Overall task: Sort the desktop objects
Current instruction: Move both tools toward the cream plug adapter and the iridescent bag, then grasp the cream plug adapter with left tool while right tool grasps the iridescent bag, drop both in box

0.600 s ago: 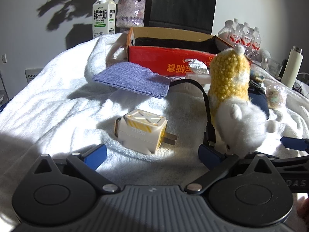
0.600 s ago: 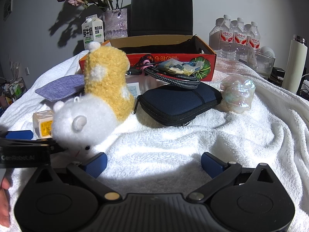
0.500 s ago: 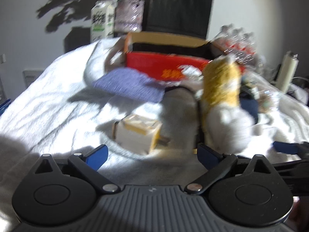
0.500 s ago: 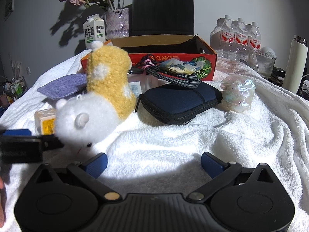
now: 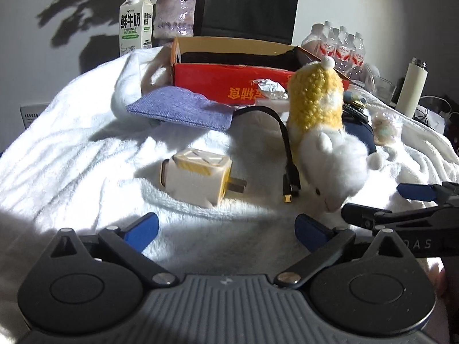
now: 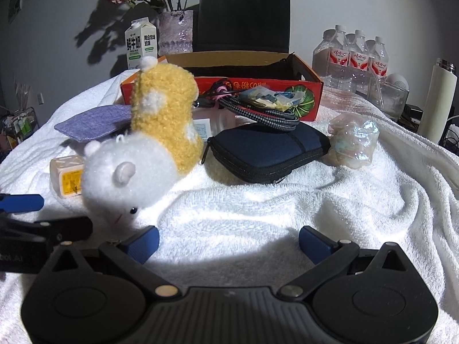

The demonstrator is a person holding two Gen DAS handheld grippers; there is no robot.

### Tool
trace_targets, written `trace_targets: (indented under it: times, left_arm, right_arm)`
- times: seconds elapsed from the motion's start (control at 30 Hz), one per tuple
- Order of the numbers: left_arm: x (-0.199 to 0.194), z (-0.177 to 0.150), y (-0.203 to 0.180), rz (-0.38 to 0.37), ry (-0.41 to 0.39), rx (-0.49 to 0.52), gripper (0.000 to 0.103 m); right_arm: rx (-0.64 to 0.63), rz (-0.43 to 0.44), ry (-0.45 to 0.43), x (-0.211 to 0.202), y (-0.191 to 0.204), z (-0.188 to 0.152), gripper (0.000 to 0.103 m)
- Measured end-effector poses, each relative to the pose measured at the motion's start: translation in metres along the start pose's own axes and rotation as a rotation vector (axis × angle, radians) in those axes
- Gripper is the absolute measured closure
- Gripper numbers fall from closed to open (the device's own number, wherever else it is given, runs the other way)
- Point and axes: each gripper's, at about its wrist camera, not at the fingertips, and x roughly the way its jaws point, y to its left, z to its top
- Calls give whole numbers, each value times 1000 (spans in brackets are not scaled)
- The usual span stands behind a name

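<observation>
A cream and yellow charger plug [image 5: 198,179] lies on the white towel [image 5: 71,157] just ahead of my open, empty left gripper [image 5: 225,230]. A short black cable [image 5: 284,143] arcs beside it. A yellow and white plush toy [image 5: 324,134] lies head down to the right; it also shows in the right wrist view [image 6: 149,140]. My right gripper [image 6: 228,243] is open and empty over bare towel, its left fingertip [image 6: 142,242] near the plush's head. A navy zip pouch [image 6: 268,150] carries a braided cable [image 6: 258,111]. An open red cardboard box [image 5: 243,71] stands behind.
A purple cloth [image 5: 180,109] lies left of the box. An iridescent wrapped bundle [image 6: 352,143] sits right of the pouch. At the back stand a milk carton [image 5: 134,23], a vase [image 6: 175,31], a black bag [image 6: 243,14], water bottles [image 6: 352,57] and a white flask [image 6: 437,103].
My left gripper has drawn back a little and the view widened after a blurred motion. The plush toy has shifted slightly. Both grippers stay open.
</observation>
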Motion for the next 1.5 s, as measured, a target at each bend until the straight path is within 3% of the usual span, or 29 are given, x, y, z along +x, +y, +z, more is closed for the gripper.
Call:
trace_targets:
  times: [0.4, 0.5, 0.53, 0.6, 0.7, 0.77, 0.9, 0.97, 1.07, 1.13, 1.3, 1.43, 1.5]
  left_arm:
    - [4, 0, -5, 19, 10, 23, 0]
    - [-11, 0, 4, -35, -42, 6, 0]
    - [-18, 2, 9, -60, -73, -3, 0]
    - [-27, 9, 19, -76, -111, -13, 1]
    - [-21, 26, 29, -56, -127, -9, 12]
    - [-7, 34, 33, -62, -94, -16, 25]
    - [16, 36, 40, -108, -27, -64, 36]
    - [20, 34, 44, -112, -12, -94, 47]
    - [18, 31, 47, -121, -16, -112, 48]
    - [10, 30, 44, -107, -31, -101, 48]
    - [-21, 24, 36, -120, -88, -75, 48]
    - [-46, 31, 32, -110, -125, -68, 48]
    - [-60, 45, 35, -143, -151, -90, 48]
  right_arm:
    - [1, 1, 1, 0, 0, -1, 0]
    - [-3, 7, 4, -2, -2, -1, 2]
    - [-2, 14, -4, -8, -4, -1, 9]
    - [37, 36, -52, -24, -16, -2, 10]
    - [113, 6, -100, -34, -47, 7, 10]
    - [156, -33, -140, -29, -70, 20, 10]
    - [201, -53, -131, 0, -104, 47, 11]
    - [215, -28, -117, 19, -114, 55, 16]
    - [212, -51, -91, 45, -122, 67, 37]
    - [199, -116, -65, 59, -125, 70, 64]
    - [242, -104, -88, 46, -128, 63, 71]
    - [194, -97, -171, 1, -113, 59, 71]
    - [180, -75, -218, -24, -107, 61, 71]
